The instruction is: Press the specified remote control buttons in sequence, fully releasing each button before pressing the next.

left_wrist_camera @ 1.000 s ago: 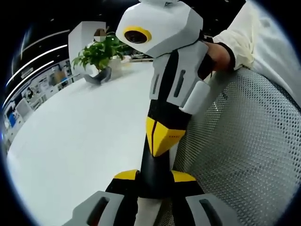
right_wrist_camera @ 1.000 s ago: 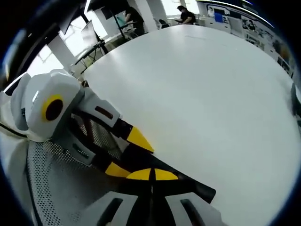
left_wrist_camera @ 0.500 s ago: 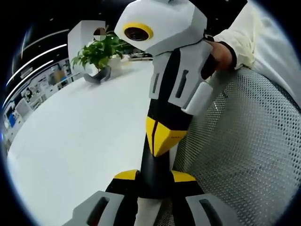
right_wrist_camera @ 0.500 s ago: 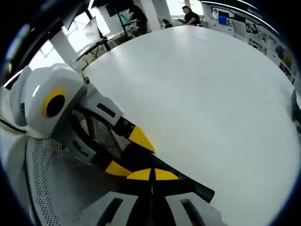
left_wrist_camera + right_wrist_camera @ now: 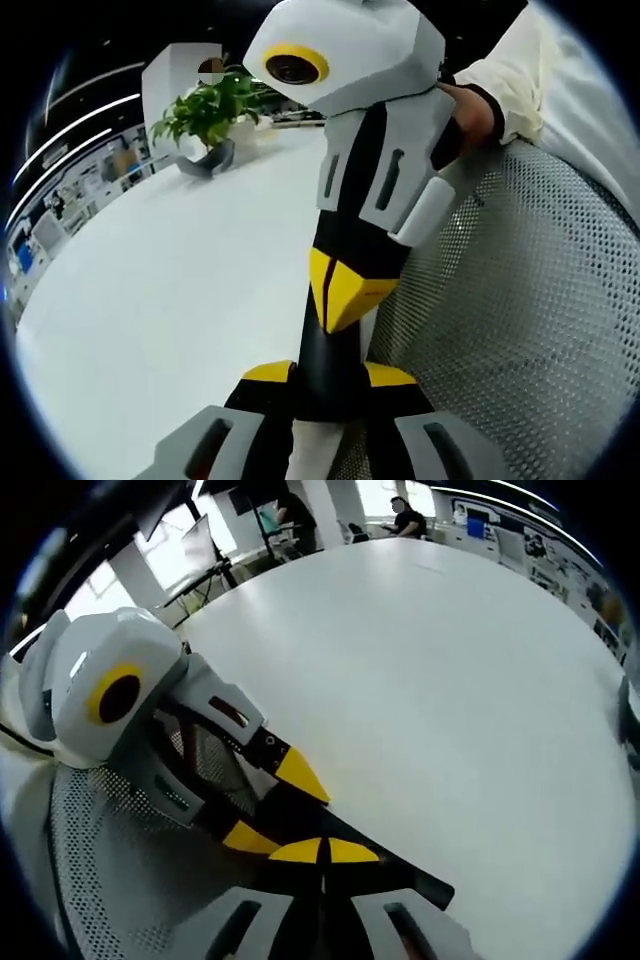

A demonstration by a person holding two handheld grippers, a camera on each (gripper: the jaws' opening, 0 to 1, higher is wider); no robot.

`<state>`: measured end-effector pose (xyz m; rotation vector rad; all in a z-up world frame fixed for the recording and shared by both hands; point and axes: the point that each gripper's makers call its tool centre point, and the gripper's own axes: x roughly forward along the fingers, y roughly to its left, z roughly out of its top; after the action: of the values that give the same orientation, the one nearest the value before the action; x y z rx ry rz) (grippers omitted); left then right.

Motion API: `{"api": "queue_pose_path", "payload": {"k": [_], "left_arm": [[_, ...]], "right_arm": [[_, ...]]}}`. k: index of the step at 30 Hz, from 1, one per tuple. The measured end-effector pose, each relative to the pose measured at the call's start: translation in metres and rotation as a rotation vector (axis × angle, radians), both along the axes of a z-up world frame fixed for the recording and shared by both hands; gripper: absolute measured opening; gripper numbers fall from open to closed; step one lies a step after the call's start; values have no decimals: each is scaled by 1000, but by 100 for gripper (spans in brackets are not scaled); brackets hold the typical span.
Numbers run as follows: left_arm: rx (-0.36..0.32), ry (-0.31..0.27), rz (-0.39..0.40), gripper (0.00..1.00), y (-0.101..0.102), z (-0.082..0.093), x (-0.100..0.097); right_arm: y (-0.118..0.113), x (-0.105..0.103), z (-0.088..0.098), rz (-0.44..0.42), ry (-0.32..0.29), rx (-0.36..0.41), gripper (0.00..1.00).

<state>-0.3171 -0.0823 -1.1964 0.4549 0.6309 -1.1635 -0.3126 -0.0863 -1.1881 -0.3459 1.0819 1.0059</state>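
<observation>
A slim black remote (image 5: 322, 392) stands between the yellow-tipped jaws of my left gripper (image 5: 328, 373), which is shut on it. My right gripper (image 5: 338, 300) reaches in from above, its yellow tips shut together and resting on the remote's upper part. In the right gripper view my own tips (image 5: 325, 852) meet over the black remote (image 5: 405, 877). The left gripper (image 5: 275, 808) comes in from the left there, clamping the remote from both sides. The buttons are hidden.
A wide white table (image 5: 170, 280) lies under both grippers. A white mesh chair back (image 5: 520, 320) stands close on the right, against a person's sleeve (image 5: 520, 70). A potted plant (image 5: 205, 115) sits at the table's far end. People stand far off (image 5: 400, 515).
The right gripper's body has shifted very slightly in the left gripper view. Both grippers keep their hold and contact on the remote.
</observation>
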Motion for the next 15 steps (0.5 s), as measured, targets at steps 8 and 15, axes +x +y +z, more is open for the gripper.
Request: {"api": "queue_pose_path", "payload": {"k": [8, 15], "left_arm": [[1, -4, -6, 25, 0, 0, 0], [-1, -4, -9, 25, 0, 0, 0]], "right_arm": [[-5, 15, 23, -79, -61, 57, 0], [-17, 30, 71, -218, -173, 217, 0]]}}
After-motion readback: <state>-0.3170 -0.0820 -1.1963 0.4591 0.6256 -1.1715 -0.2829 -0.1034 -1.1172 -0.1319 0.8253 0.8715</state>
